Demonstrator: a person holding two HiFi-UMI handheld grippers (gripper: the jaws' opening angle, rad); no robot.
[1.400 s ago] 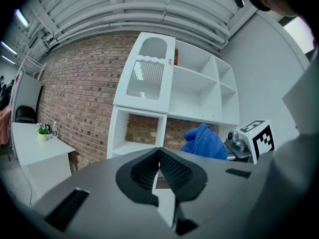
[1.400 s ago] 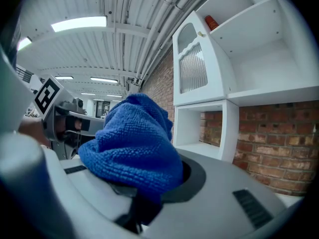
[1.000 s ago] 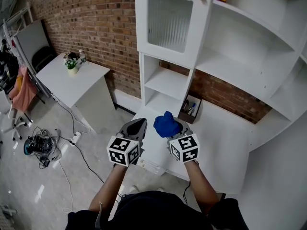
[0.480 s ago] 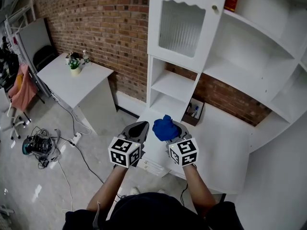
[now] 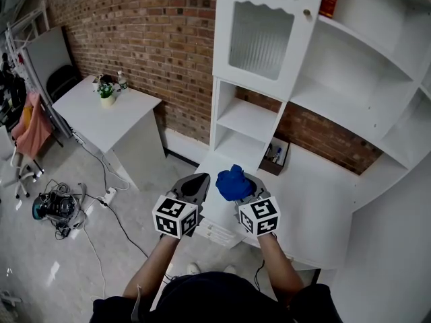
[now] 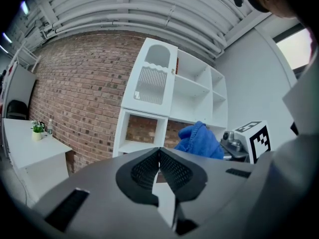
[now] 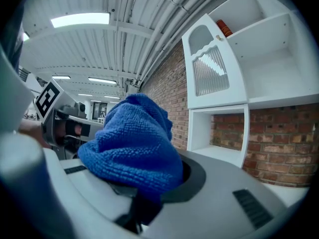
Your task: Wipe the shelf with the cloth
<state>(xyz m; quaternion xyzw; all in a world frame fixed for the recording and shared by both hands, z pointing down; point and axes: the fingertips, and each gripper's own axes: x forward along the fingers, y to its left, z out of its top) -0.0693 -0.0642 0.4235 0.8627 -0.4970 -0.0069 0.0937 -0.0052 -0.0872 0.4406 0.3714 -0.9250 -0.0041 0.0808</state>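
Head view: both grippers are hovering side by side just in front of the white shelf unit (image 5: 250, 118), over the white desk (image 5: 316, 204) at the unit's foot. The left gripper (image 5: 196, 182) is carrying nothing. The right gripper (image 5: 246, 183) is gripping the blue cloth (image 5: 232, 182), which is bunching up above its jaws, below the unit's lowest open cubby and not touching it. A small open box (image 5: 274, 156) is sitting right of the unit's base. A side table (image 5: 101, 112) with a small plant (image 5: 102, 93) is standing well left of the unit, against the brick wall (image 5: 145, 39).

Left gripper view: jaws are closing tip to tip with nothing between them and pointing at the unit's lower cubby. The cloth is showing to their right, in front of the unit.

Right gripper view: jaws are clamping the cloth's lower fold; the rest is mounding up over them. The unit is standing to the right, beyond the cloth, with a red item (image 7: 224, 28) on its top shelf.
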